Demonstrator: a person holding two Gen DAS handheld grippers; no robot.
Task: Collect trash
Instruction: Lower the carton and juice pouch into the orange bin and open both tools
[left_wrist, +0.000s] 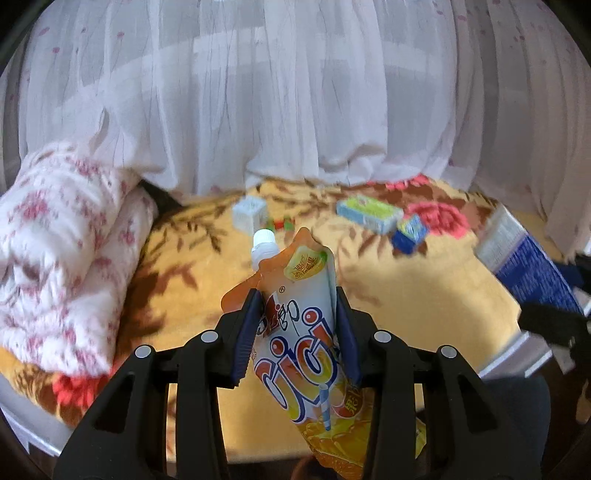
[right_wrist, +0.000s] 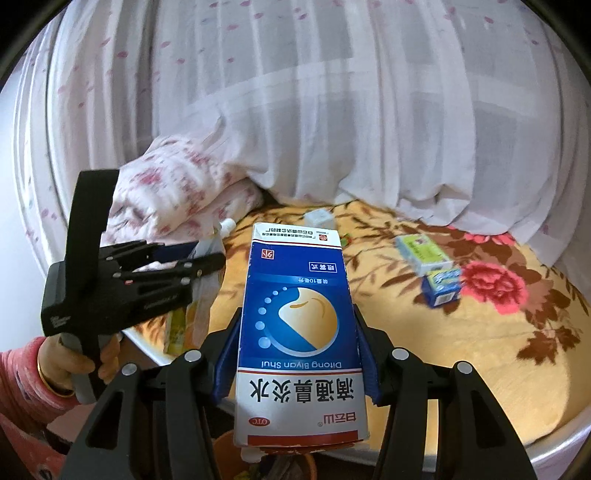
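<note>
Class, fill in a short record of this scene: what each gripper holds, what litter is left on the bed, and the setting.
Left gripper: shut on orange spouted drink pouch
Right gripper: shut on blue-and-white medicine carton
Left on bed: green-and-blue flat box, small blue box, white cube box
Surface: yellow floral blanket
Background: white sheer curtain, folded pink-flowered quilt

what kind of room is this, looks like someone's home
Most likely a bedroom: a bed with a yellow floral blanket, a folded pink-flowered quilt at one end, and a sheer white curtain hanging behind it.
</note>
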